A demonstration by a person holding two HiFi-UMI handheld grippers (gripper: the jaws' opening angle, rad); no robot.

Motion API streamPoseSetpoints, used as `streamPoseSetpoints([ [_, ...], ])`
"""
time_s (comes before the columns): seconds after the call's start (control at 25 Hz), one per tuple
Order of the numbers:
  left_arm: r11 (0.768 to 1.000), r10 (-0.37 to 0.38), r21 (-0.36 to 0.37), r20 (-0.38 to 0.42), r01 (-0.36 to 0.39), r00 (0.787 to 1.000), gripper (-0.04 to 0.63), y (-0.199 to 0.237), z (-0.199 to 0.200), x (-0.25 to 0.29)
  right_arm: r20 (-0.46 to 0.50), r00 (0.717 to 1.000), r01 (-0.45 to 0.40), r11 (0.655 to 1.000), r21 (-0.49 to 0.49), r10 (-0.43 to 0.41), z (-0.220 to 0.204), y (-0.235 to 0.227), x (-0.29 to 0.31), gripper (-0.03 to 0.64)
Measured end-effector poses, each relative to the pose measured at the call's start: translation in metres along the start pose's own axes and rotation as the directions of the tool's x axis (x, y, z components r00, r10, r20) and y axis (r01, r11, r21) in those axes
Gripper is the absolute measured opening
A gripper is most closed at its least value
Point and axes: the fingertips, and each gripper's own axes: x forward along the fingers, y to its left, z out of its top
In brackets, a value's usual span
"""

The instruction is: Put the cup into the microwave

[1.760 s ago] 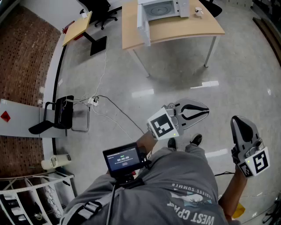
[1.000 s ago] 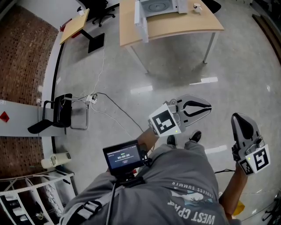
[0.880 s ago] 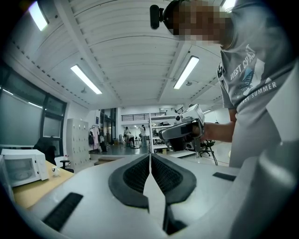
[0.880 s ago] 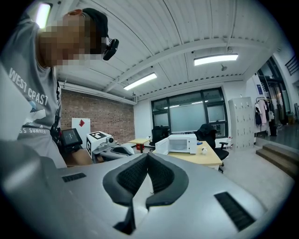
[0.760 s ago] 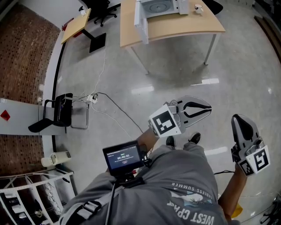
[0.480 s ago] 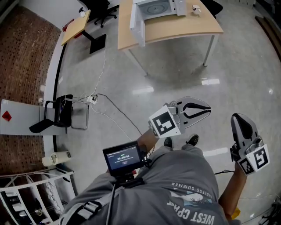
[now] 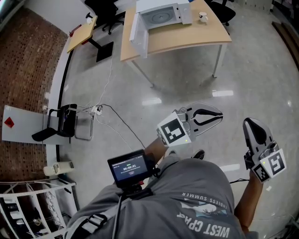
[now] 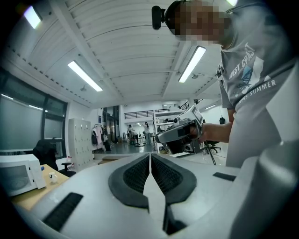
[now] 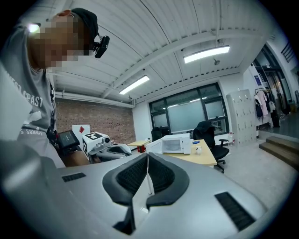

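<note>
Both claws are pressed shut with nothing in them: the left claw [image 8: 150,158] is out in front, the right claw [image 9: 147,158] at the person's side. The cup [image 7: 202,17] sits on the far worktop [image 7: 187,38], just right of the microwave [image 7: 161,13], whose door [image 7: 139,32] hangs open to the left. Bare glossy floor [image 7: 187,79] lies between the person and that worktop. Off to the left a cable [image 7: 122,122] snakes past a black chair [image 7: 65,122].
</note>
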Motion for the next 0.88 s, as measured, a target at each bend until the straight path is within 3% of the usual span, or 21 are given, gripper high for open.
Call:
streamPoseSetpoints([
  [0.44, 1.0, -0.011, -0.009, -0.031, 0.011, 0.999, 0.028, 0.014, 0.001, 0.026, 0.006, 1.0, -0.021, 1.0, 0.019, 0.021, 0.003, -0.03, 0.005, 0.018],
  [0.88, 0.999, -0.033, -0.039, 0.01, 0.034, 0.999, 0.028, 0.125, -0.021, 0.002, -0.026, 1.0, 0.011, 1.0, 0.02, -0.011, 0.01, -0.068, 0.114, 0.018],
])
